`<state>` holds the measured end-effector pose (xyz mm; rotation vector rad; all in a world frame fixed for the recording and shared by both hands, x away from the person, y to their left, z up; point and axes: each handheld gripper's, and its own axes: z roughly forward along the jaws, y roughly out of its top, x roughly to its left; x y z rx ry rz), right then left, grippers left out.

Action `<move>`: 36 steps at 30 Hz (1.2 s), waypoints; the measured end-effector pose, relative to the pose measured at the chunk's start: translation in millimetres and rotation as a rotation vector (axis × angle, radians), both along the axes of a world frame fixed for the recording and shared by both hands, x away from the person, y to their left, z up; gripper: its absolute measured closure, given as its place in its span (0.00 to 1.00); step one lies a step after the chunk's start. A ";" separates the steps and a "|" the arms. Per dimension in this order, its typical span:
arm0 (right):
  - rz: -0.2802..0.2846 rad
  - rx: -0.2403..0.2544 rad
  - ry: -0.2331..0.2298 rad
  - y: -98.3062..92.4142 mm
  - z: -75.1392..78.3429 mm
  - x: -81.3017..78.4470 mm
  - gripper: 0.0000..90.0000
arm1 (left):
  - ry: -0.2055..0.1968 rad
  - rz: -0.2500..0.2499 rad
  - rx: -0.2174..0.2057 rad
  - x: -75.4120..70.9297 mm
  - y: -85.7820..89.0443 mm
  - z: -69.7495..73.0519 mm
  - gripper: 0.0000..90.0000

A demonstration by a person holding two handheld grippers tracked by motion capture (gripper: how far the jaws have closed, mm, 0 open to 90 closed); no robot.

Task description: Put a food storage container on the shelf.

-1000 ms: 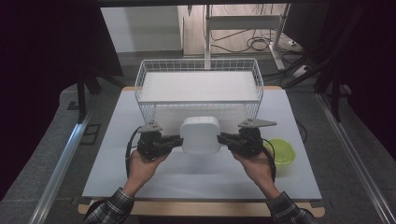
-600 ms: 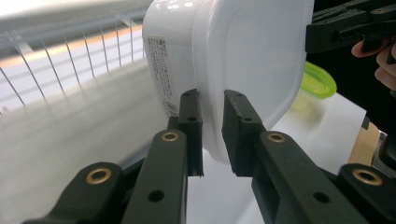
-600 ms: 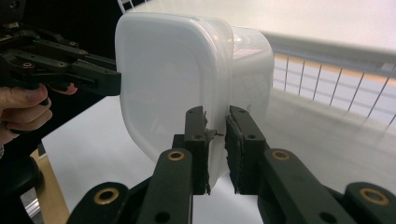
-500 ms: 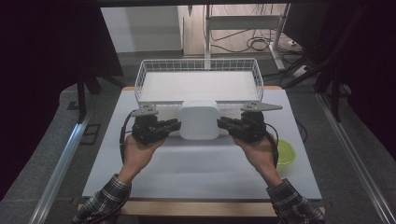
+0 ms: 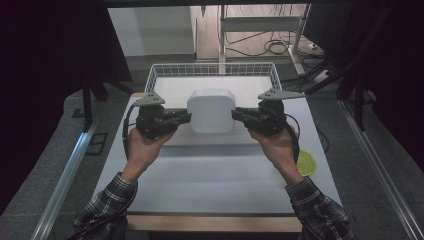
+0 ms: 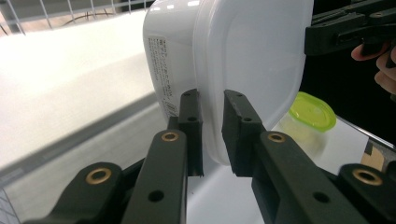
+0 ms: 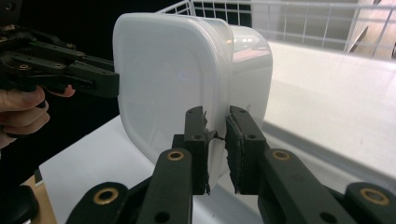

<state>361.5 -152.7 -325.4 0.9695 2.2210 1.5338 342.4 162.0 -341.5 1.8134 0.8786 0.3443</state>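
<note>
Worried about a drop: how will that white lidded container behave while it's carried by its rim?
The white container looks like smooth, glossy plastic, so probably slippery. The left gripper and right gripper pinch only its thin lid rim, which may flex. It seems light, likely empty.

Both forearms come in from six o'clock, spread apart. The left gripper (image 5: 186, 116) points toward three o'clock, its jaws nearly together, pinching a rim. The right gripper (image 5: 236, 114) points toward nine o'clock, jaws likewise clamped. Both hands are raised, level with each other.
</note>
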 end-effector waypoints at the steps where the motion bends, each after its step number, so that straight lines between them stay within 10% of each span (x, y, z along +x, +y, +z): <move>1: 0.000 0.003 -0.001 0.6 3.0 2.2 0.87 | -0.001 0.001 -0.002 1.5 0.6 2.5 0.88; 15: -0.021 0.036 -0.022 6.5 29.4 32.9 0.87 | -0.025 0.024 -0.021 28.5 4.5 32.7 0.88; 36: -0.076 0.048 0.026 5.0 20.8 66.9 0.84 | 0.036 0.013 -0.091 66.9 1.7 16.8 0.87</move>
